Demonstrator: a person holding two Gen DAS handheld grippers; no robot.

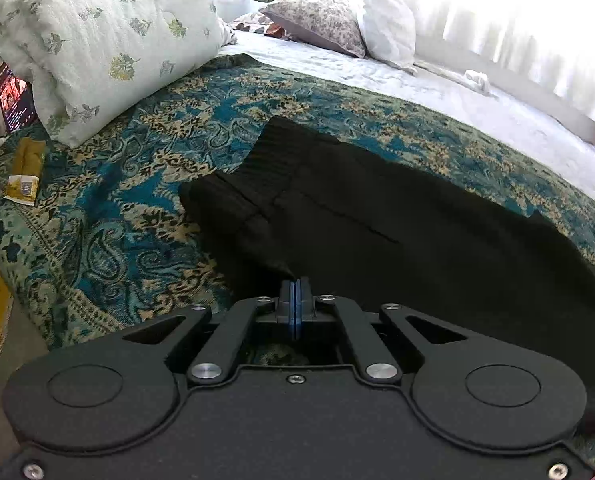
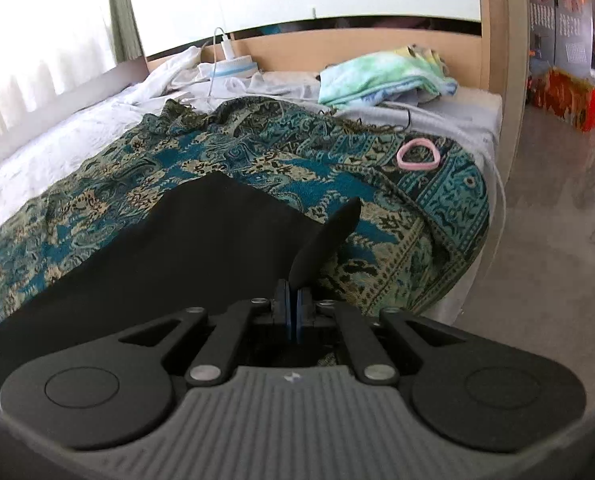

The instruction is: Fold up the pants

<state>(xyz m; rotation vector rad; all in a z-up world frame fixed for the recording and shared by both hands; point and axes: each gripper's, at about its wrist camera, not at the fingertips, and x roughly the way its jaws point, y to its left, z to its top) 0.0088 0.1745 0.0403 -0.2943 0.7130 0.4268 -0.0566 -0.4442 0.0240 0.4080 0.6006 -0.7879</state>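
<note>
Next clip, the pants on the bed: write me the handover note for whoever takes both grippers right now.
Left gripper: shut on the near edge of the black pants, close to the ribbed waistband end.
Right gripper: shut on the pants' hem end, a flap of fabric sticking up from its pads.
Pants lie lengthwise on the teal paisley throw over the bed, legs apparently already laid one on the other.
Left: the crosswise fold, probably hem toward waistband, then smooth flat.

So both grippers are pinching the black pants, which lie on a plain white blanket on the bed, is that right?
Not quite. The black pants lie on a teal paisley blanket, not a plain white one, as the left wrist view shows. Both the left gripper and right gripper are shut on the fabric.
</note>
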